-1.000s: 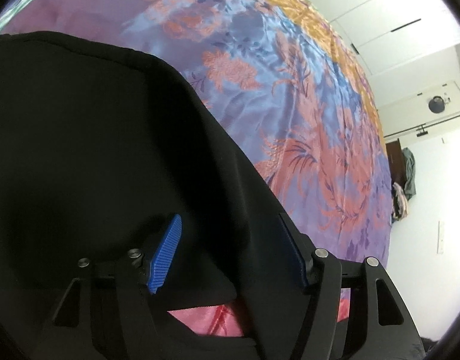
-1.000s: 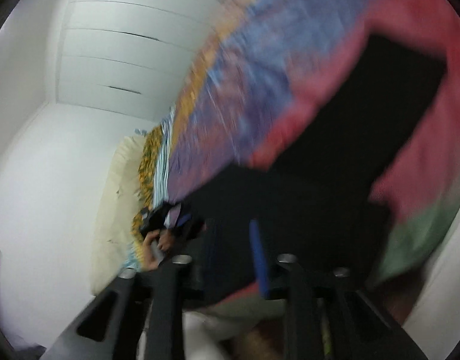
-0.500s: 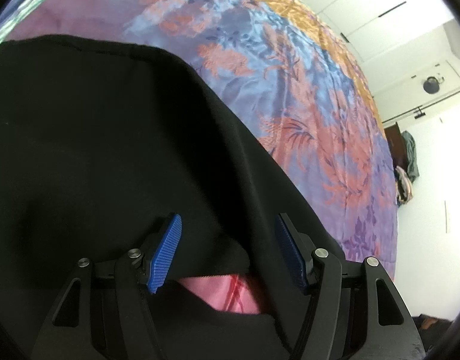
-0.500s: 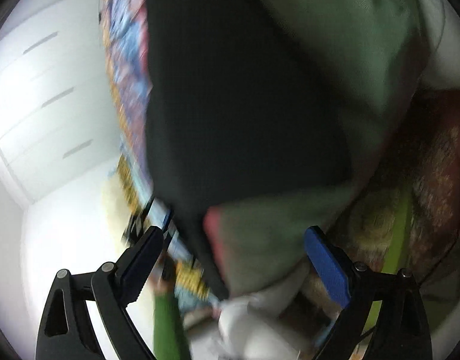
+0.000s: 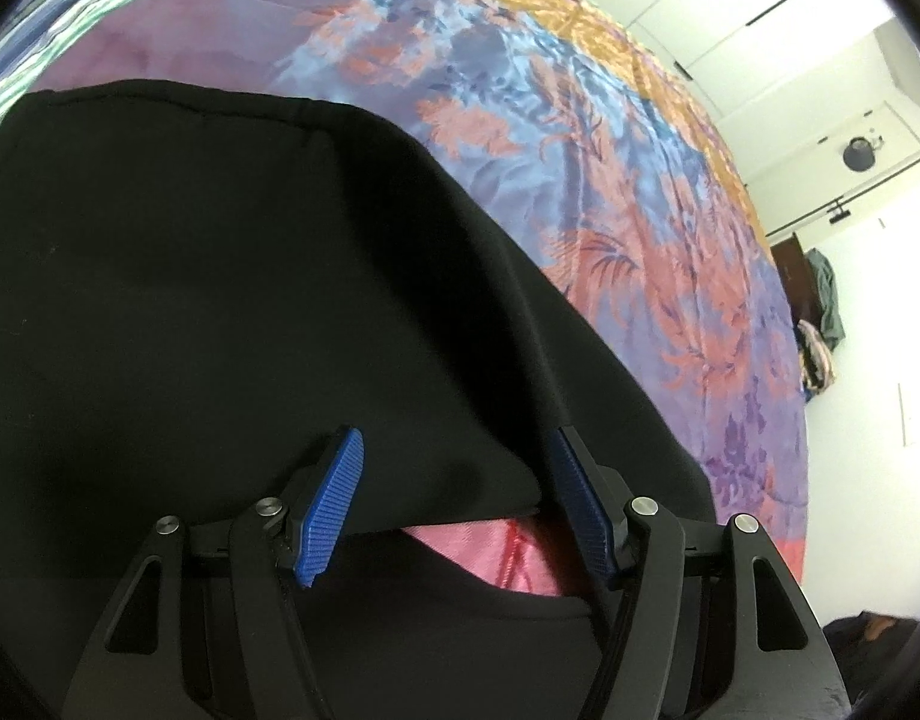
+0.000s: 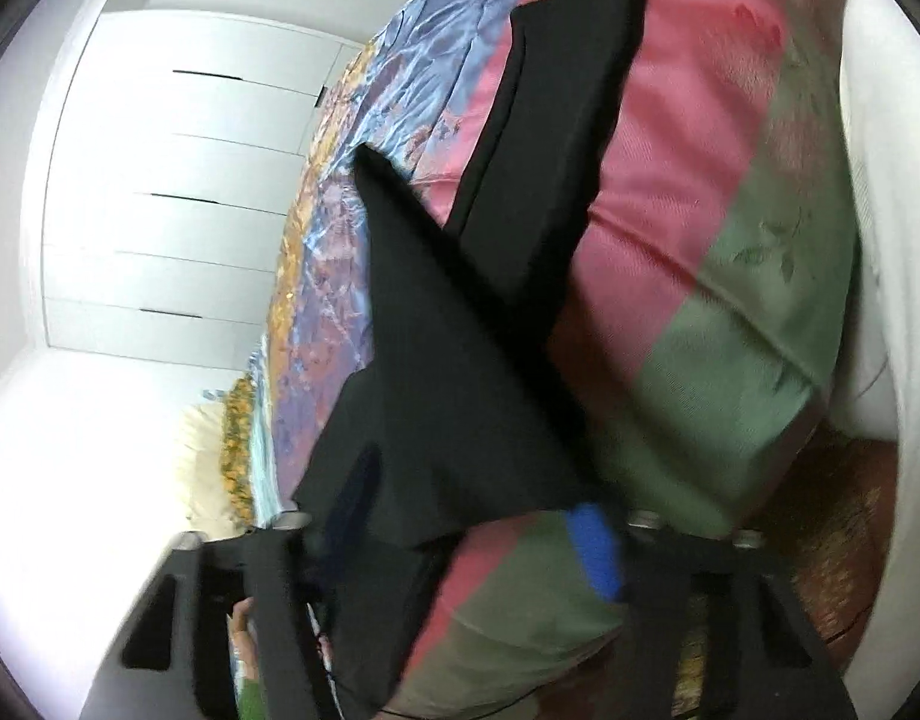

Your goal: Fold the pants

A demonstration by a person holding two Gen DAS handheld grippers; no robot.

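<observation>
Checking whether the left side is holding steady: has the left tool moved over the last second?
Barely. In the left wrist view the left tool sits over the same edge of the black pants; the floral bedspread shifts only slightly.

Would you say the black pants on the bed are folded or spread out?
Partly folded: the black pants have one section doubled across a leg that lies flat on the bedspread.

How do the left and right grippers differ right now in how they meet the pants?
The left gripper is sharp in its view, blue fingers spread apart with the black pants draped between and over them, so it is open. The right gripper is motion-blurred and tilted; one finger is hidden behind the pants, so its state is unclear. Both sit at the pants' edge above the floral bedspread.
</observation>
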